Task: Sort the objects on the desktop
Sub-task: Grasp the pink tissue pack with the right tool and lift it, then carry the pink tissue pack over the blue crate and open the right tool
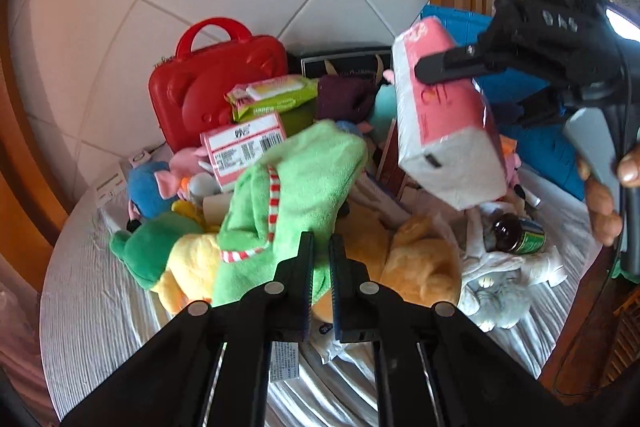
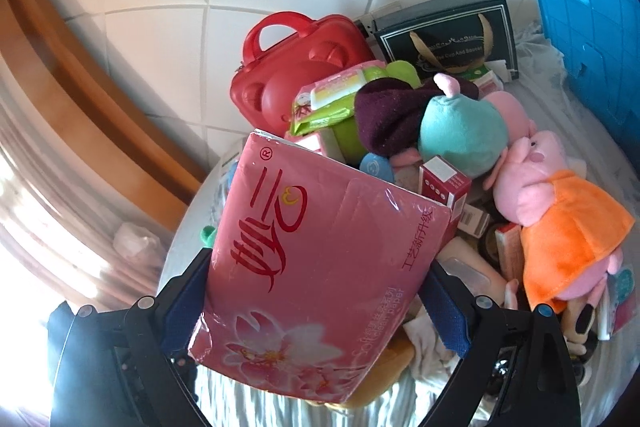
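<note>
Glossy pink plastic wrap covers the tissue pack (image 2: 320, 259); the red case (image 2: 296, 83) is smooth hard plastic; green toy (image 1: 288, 195) is fuzzy cloth

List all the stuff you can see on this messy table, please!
tissue pack: one, pink, lifted above the pile in the right claw
green plush: one, green with striped trim, front of pile, pinched by the left claw
red case: one, red, back by the tiled wall
wipes pack: one, green, against the case
pig plush: one, pink in orange dress, right side
teal plush: one, teal, middle
dark bottle: one, brown, lying right
black box: one, black, back
left claw: shut on green plush
right claw: shut on tissue pack
</note>
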Available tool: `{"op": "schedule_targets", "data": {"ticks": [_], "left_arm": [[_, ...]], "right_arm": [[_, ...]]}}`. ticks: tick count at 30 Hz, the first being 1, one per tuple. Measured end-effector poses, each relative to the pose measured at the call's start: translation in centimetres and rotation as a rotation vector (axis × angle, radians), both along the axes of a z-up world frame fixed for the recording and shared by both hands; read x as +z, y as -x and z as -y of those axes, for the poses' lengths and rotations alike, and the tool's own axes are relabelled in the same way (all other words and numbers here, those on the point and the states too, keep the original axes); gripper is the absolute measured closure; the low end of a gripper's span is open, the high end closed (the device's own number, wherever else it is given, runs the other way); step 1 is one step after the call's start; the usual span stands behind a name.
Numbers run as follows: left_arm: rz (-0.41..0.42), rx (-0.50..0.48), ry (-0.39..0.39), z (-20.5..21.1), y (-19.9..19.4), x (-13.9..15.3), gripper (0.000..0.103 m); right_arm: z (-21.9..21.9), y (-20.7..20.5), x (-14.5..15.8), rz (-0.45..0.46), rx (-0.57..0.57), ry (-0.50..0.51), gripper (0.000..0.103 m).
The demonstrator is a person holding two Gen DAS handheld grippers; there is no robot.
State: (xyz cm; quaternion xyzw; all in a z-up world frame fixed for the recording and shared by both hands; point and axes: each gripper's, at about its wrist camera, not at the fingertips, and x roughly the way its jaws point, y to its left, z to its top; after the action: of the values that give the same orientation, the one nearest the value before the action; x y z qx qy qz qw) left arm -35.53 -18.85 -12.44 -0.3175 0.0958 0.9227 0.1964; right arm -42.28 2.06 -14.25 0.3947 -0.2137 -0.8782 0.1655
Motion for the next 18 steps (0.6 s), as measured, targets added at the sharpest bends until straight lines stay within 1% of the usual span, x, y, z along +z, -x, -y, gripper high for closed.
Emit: {"op": "schedule_targets", "data": {"ticks": [3,10,13,18], "left_arm": [[-0.03,-0.01,-0.017,0.0,0.1,2.4,0.096],[-0.077,-0.067,-0.028,-0.9,0.3,6.0,0.096],[-0.118,-0.095,-0.014,-1.7,0.3,7.9,0.096],[-0.154,-0.142,-0.028,-3.0,0.8,10.6,0.096]], "right_arm": [[-0.6,-0.6,0.9,-0.019,-0.015,0.008,0.007],[-2.2,-2.4,3.5,-0.081,-0.068,0.008,0.007],[-2.8,-3.3,4.7,-0.116,-0.09,-0.007,0.007],[-4.2,-4.7,6.2,-0.156,-0.117,-0.001,0.007]]}}
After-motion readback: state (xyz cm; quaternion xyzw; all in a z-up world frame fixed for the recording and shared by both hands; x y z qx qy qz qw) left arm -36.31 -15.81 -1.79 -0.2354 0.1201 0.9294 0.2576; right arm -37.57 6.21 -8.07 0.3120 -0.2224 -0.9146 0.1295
